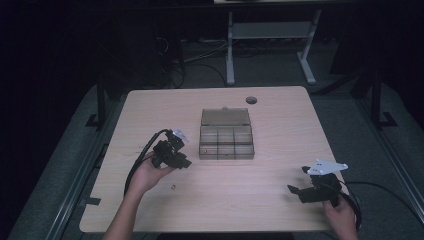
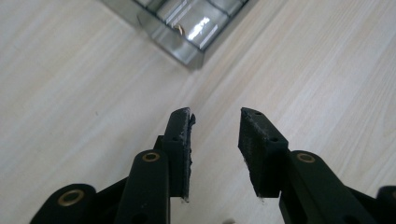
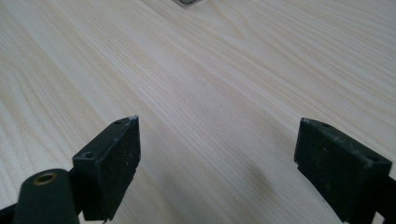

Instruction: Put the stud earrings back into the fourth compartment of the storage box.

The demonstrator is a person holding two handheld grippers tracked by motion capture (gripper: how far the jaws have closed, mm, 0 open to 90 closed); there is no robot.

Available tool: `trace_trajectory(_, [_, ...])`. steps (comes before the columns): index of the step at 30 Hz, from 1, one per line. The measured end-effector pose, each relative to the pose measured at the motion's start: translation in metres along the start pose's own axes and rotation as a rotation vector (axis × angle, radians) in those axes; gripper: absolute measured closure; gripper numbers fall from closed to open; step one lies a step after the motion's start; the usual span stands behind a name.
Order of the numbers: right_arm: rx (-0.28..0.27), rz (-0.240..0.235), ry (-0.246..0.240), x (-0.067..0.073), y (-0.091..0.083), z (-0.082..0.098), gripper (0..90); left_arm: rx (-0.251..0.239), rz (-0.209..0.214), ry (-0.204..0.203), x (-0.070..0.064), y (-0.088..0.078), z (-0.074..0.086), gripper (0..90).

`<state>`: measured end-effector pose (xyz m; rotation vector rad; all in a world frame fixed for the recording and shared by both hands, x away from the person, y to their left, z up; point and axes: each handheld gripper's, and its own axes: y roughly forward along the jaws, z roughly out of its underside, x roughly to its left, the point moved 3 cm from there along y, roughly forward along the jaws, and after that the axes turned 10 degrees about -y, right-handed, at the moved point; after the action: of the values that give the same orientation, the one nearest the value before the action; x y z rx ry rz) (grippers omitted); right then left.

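No text, label, brand or number can be read on anything here.

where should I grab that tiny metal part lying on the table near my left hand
Probably straight from above, jaws closing across the small part. It lies flat and alone on the table, so nothing blocks a pinch from the sides. The left gripper, open with nothing between its jaws, is nearest.

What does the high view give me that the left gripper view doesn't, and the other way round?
High view alone: the whole compartment box with its lid open, a small part lying on the table near the left hand, and the right gripper open at the near right. Left gripper view alone: a small ring-like piece inside a corner compartment, and the left gripper open with nothing between its pads. Both: box and wooden tabletop.
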<state>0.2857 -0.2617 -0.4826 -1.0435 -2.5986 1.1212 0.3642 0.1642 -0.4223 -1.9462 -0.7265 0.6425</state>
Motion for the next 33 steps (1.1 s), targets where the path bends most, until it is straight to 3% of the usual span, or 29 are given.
trace_trajectory(12, [0.001, 0.000, -0.009, 0.001, 0.001, -0.001, 14.1, 0.012, -0.021, -0.001, 0.001, 0.001, 0.033, 61.8])
trace_trajectory(16, [0.001, 0.000, -0.010, 0.001, 0.001, -0.001, 14.1, 0.007, -0.010, -0.033, 0.002, 0.004, 0.044, 61.1])
trace_trajectory(20, [0.001, 0.001, -0.011, 0.000, 0.001, -0.001, 14.1, 0.014, 0.000, -0.031, 0.003, 0.007, 0.053, 61.1])
trace_trajectory(27, [-0.004, 0.003, -0.008, 0.000, 0.001, -0.001, 14.1, 0.004, 0.013, -0.052, 0.002, 0.005, 0.065, 60.4])
trace_trajectory(29, [-0.002, 0.002, -0.001, 0.000, 0.001, -0.001, 14.1, 0.013, 0.010, -0.036, 0.002, 0.004, 0.067, 60.4])
trace_trajectory(33, [-0.006, 0.001, -0.005, 0.000, 0.000, -0.001, 14.1, 0.012, 0.010, -0.042, -0.002, 0.004, 0.069, 60.4])
